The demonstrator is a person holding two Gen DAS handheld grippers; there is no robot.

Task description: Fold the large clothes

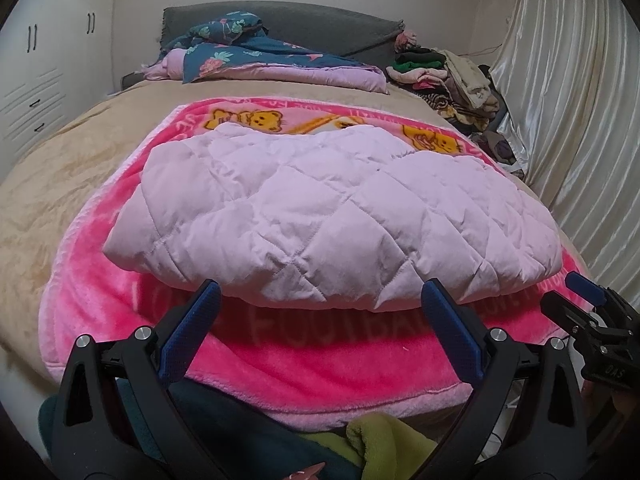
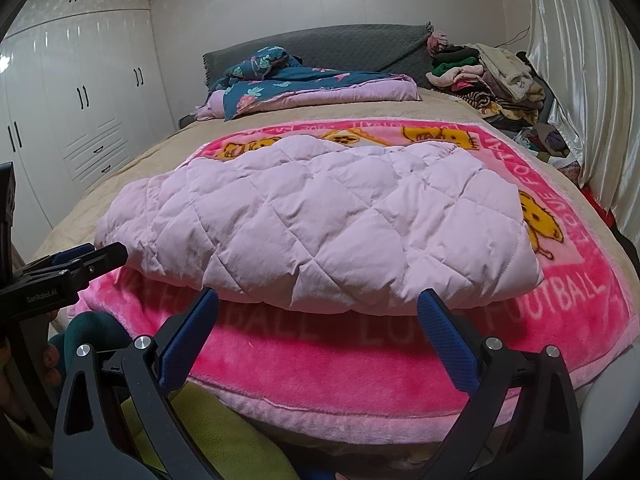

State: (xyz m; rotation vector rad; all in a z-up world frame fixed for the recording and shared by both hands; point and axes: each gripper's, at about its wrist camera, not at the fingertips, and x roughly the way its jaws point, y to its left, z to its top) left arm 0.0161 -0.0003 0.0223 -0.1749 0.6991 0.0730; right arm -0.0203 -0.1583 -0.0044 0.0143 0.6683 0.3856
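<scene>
Since both grippers stood wide apart and held nothing, the step in hand looked like a pause between folds: the lilac quilted garment (image 1: 332, 216), probably a padded coat, already lay doubled into a thick bundle on the pink teddy-bear blanket (image 1: 312, 360) spread over the bed. The left gripper (image 1: 320, 300) hovered just short of the bundle's near rolled edge, its blue pads (image 1: 200, 320) spread to either side of the hem's middle and not touching the cloth. The right gripper (image 2: 318, 306) hung in much the same way before that same near edge, jaws spread and empty, with the garment directly ahead and slightly above the fingertips. In the right wrist view the left gripper showed at the far left, level with the bundle's left corner; in the left wrist view the right gripper sat at the far right beside the bundle's right corner. Judging from this, the next move would call for each gripper to close on a near corner of the bundle and carry it forward over the far edge, or else to press the fold flat; whether another fold was needed could not be told.
</scene>
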